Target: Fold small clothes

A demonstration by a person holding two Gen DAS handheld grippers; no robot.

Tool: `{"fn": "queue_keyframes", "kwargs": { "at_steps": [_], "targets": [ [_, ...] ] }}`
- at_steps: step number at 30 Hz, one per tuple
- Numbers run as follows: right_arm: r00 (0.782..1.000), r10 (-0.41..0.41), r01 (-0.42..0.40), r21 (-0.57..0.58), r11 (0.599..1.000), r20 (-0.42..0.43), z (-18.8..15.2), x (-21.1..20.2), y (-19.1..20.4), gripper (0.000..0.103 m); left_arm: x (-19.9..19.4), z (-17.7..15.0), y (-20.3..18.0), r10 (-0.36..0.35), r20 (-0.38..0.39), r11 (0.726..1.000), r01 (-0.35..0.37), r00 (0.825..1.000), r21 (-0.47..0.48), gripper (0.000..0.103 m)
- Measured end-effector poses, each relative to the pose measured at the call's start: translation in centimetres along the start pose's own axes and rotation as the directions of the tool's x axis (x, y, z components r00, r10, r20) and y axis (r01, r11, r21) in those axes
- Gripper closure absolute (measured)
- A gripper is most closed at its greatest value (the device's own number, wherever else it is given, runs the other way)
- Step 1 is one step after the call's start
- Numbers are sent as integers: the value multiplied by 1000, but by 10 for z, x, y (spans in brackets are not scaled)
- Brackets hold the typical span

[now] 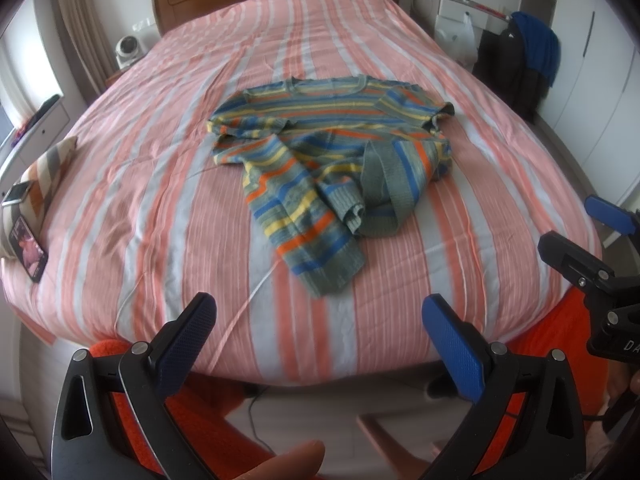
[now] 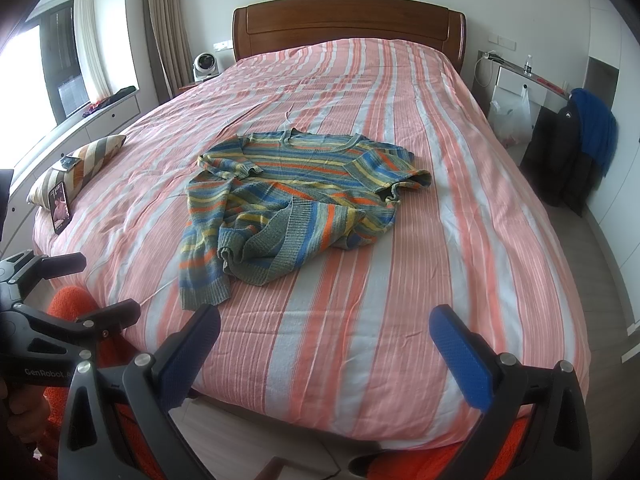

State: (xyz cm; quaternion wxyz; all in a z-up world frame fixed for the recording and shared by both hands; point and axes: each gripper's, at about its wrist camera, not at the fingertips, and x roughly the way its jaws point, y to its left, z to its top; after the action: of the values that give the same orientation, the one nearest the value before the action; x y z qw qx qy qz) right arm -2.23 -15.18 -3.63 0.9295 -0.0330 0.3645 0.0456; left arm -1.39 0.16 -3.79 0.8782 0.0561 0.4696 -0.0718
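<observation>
Salmon-pink and white stripes run the whole length of the bedspread, and out on its left margin a striped cushion sits right at the mattress edge with a phone propped against it, screen lit. A second phone lies on top of the cushion. Moving in from there, a wide band of bare cover lies between the cushion and the striped knit sweater, which sits near the middle of the bed, neckline toward the wooden headboard. The sweater is rumpled: its lower half is bunched and turned over, one sleeve trails toward the foot of the bed, and the other sleeve is doubled back near the shoulder on the right. In front of it the cover runs bare down to the near edge of the mattress, where both tools wait. The left gripper hangs just off the foot of the bed with its jaws spread wide, nothing between the blue pads, the sweater well apart from them. The right gripper hangs likewise, jaws wide apart and holding nothing, aimed at the long bare stretch of cover to the right of the garment. Further right, past the mattress edge, a strip of floor separates the bed from white wardrobe doors, and a chair draped with dark and blue clothing stands near a white plastic bag by the far wall.
</observation>
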Motion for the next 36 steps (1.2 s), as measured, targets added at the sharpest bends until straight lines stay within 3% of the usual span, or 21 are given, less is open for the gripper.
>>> {"fn": "queue_keyframes", "kwargs": {
  "at_steps": [36],
  "targets": [
    [1000, -3, 3, -3, 1000, -4, 0, 0, 1, 0, 0, -1, -6, -2, -1, 1000, 2, 1000, 0, 0]
  ]
}}
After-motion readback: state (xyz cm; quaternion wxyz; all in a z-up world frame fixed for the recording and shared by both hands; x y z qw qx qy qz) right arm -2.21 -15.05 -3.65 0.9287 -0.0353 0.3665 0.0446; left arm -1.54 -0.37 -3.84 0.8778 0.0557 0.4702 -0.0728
